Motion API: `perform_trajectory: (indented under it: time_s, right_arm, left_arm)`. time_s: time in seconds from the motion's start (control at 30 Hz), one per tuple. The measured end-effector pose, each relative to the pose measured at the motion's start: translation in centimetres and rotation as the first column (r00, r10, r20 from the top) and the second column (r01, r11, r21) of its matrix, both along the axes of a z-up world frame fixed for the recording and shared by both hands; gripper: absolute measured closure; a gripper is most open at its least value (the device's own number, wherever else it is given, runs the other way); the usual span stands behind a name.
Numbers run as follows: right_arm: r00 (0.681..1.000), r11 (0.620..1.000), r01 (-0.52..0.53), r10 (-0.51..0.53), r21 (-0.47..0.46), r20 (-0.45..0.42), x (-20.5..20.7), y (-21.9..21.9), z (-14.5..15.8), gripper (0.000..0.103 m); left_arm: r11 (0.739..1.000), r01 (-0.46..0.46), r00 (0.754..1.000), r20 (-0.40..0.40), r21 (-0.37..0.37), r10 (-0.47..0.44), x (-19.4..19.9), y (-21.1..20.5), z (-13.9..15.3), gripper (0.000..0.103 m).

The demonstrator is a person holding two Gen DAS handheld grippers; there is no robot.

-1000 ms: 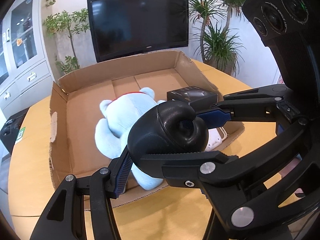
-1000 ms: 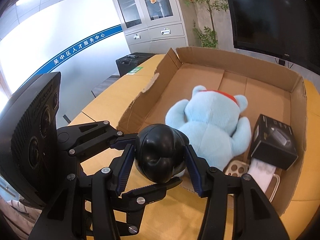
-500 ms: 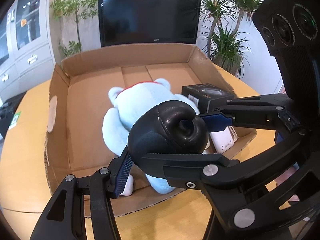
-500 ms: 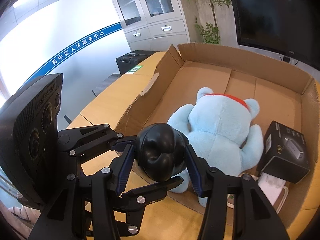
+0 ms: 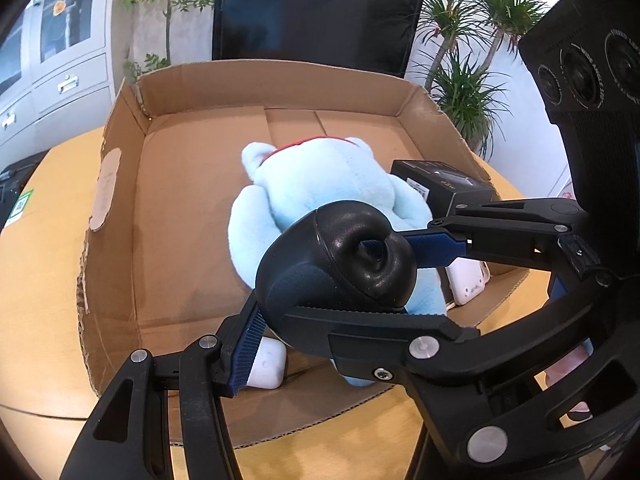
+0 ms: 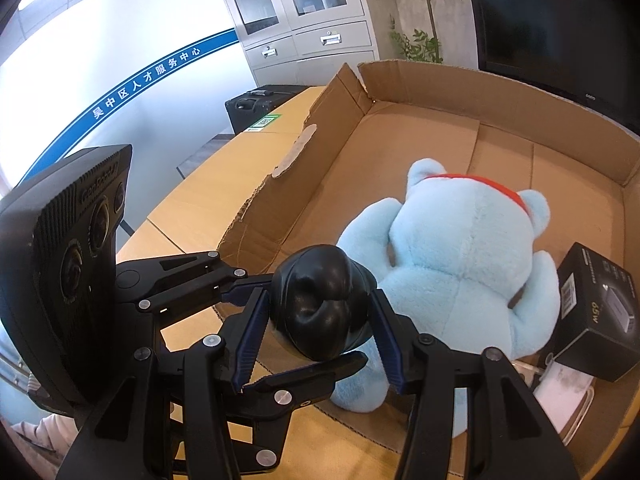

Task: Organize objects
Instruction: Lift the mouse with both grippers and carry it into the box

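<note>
1. Both of your grippers are clamped on the same glossy black rounded earcup-shaped object point(image 5: 336, 264), which hangs above the near edge of the shallow open cardboard box point(image 5: 120, 184).
2. In the left wrist view, your left gripper point(image 5: 344, 280) pinches the object with one blue-padded finger at its lower left and the other pressed into the dimple on its right.
3. In the right wrist view, your right gripper point(image 6: 318, 320) has its fingers closed against the object's two sides, and the left gripper's fingers reach in from the left.
4. The light blue plush bear with a red collar point(image 6: 460, 264) lies face down in the box, just beyond the object.
5. A black cardboard retail carton point(image 6: 596, 312) sits at the bear's right, by the box's right wall.
6. Only the left view shows a small white rounded case point(image 5: 268, 368) at the box's near wall, beside the bear.
7. Only the right view shows the grey filing cabinet point(image 6: 308, 20) and a black case point(image 6: 256, 102) at the far edge of the wooden tabletop point(image 6: 192, 204).
</note>
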State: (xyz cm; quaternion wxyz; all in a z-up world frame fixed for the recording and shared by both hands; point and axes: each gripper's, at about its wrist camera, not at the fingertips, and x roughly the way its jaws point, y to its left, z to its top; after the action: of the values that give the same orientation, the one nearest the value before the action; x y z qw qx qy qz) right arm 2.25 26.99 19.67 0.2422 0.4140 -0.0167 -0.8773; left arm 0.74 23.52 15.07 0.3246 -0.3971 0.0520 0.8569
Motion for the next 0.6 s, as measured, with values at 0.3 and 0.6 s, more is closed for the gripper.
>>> perform_trajectory:
  time_s: [0.3,0.6]
  right_arm:
    - [1.000,1.000,-0.002,0.002,0.002,0.017,-1.0,-1.0,-0.6,0.055]
    - [1.000,1.000,-0.006,0.006,-0.001,0.030,-1.8,-1.9,-1.1,0.055]
  left_arm:
    - [1.000,-0.021,0.999,0.030,0.020,0.021,-1.1,-1.2,-0.7,0.046]
    - [0.999,-0.041,0.998,0.052,0.029,0.040,-2.0,-2.2,-1.3,0.046]
